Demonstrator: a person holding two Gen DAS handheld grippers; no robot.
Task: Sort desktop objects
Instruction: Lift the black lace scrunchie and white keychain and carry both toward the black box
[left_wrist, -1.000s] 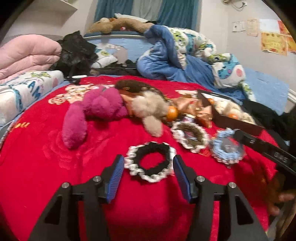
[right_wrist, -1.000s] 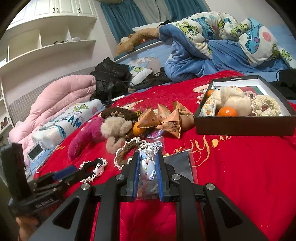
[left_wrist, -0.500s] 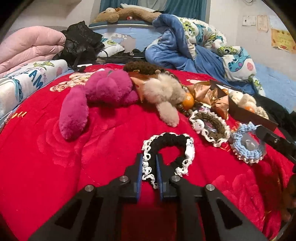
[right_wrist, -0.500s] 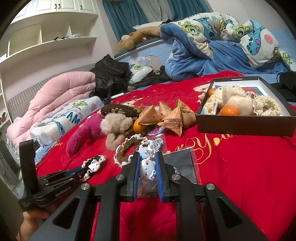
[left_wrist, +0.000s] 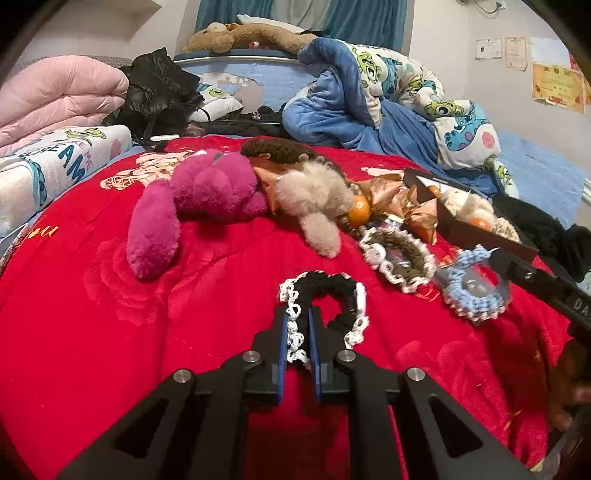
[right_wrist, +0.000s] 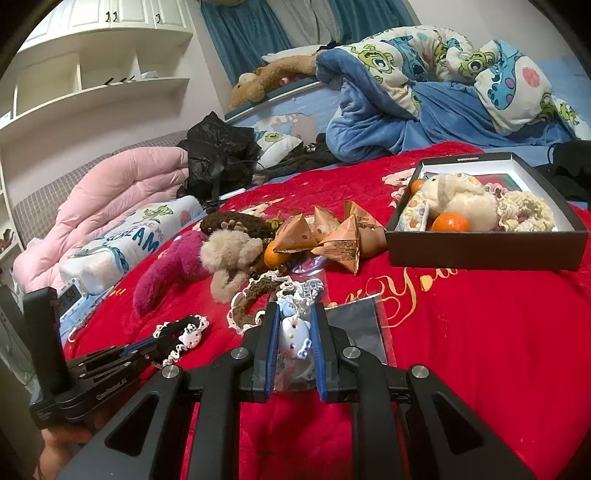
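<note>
My left gripper (left_wrist: 297, 321) is shut on the near rim of a black crocheted scrunchie with white lace edging (left_wrist: 332, 291), which lies on the red blanket (left_wrist: 110, 332). My right gripper (right_wrist: 293, 321) is shut on a light-blue scrunchie with a white cat charm in a clear bag (right_wrist: 293, 334); the same scrunchie (left_wrist: 472, 291) shows at the right in the left wrist view. The left gripper (right_wrist: 147, 345) with the black scrunchie (right_wrist: 181, 332) appears at lower left in the right wrist view. A black box (right_wrist: 480, 247) at the right holds oranges, a cream plush and a cream scrunchie.
A magenta plush (left_wrist: 199, 199), a beige plush (left_wrist: 314, 199), an orange (left_wrist: 358, 210), gold wrapped packets (right_wrist: 332, 236) and a brown scrunchie (left_wrist: 399, 254) lie mid-blanket. Behind are a blue duvet (left_wrist: 369, 110), pink quilt (right_wrist: 110, 192), black bag (left_wrist: 159, 92). A small clock (right_wrist: 70, 295) sits left.
My left gripper went from open around the black scrunchie to shut on its near rim, then moved slightly closer in. The right gripper stayed still, holding the bagged blue scrunchie.
</note>
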